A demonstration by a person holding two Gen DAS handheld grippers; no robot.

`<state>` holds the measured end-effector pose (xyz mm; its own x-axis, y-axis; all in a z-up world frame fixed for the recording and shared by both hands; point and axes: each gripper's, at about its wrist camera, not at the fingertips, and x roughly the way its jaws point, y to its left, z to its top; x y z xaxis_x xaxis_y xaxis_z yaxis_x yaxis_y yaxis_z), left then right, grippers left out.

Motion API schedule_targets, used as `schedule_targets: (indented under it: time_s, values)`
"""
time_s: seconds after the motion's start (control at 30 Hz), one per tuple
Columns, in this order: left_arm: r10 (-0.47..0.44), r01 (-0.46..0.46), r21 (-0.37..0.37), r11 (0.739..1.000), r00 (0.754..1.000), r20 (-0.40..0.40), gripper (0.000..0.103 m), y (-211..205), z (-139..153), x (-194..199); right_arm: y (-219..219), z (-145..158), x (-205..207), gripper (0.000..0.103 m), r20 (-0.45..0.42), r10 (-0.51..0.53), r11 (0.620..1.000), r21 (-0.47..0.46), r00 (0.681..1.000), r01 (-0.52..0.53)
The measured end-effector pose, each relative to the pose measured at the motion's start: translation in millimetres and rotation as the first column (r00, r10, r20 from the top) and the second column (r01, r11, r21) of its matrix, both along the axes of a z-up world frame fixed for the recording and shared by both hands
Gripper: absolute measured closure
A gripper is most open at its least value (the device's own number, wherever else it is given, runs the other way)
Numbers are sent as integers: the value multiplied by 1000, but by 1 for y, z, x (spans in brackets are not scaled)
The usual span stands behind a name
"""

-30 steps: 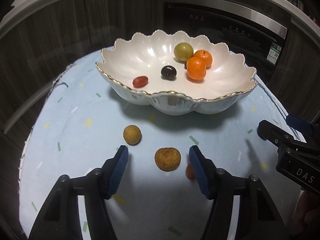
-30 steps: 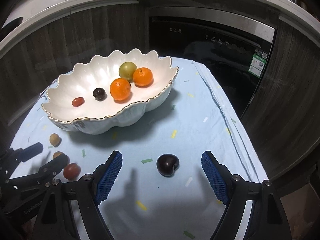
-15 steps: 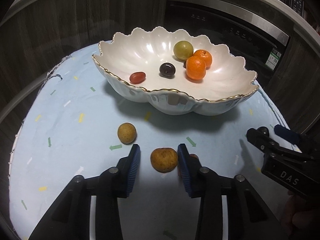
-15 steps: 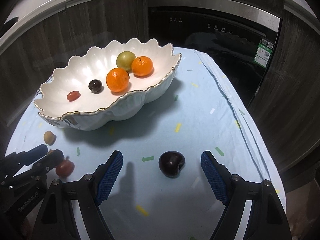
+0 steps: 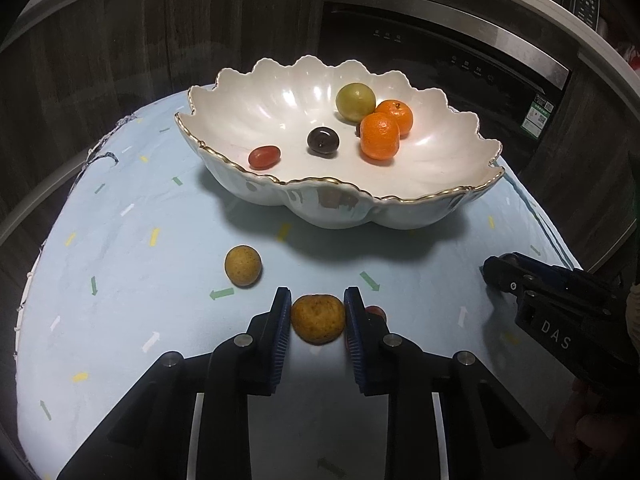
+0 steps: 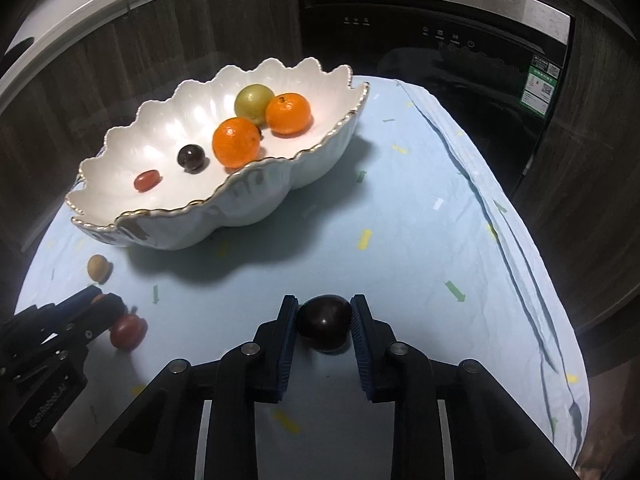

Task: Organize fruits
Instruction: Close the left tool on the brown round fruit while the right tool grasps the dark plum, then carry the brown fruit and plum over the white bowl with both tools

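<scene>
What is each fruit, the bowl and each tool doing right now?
Left tool: shut on brown fruit.
Right tool: shut on dark plum.
Bowl: upright on the cloth, holding fruit.
Two oranges: touching, in the bowl.
Green fruit: in the bowl.
Small round brown fruit: loose on the cloth.
Red fruit: on the cloth beside the left tool.
</scene>
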<state>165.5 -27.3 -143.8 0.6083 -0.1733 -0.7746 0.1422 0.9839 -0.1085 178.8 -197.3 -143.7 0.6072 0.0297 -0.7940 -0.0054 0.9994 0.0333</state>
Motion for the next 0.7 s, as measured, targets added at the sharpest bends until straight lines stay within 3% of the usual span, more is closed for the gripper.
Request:
schedule_targets:
  time_s: [0.7]
  values:
    - [6, -8, 26, 1000, 997, 82, 76, 3, 33, -17, 10, 36, -18, 75, 88, 27, 1000, -5, 996, -27]
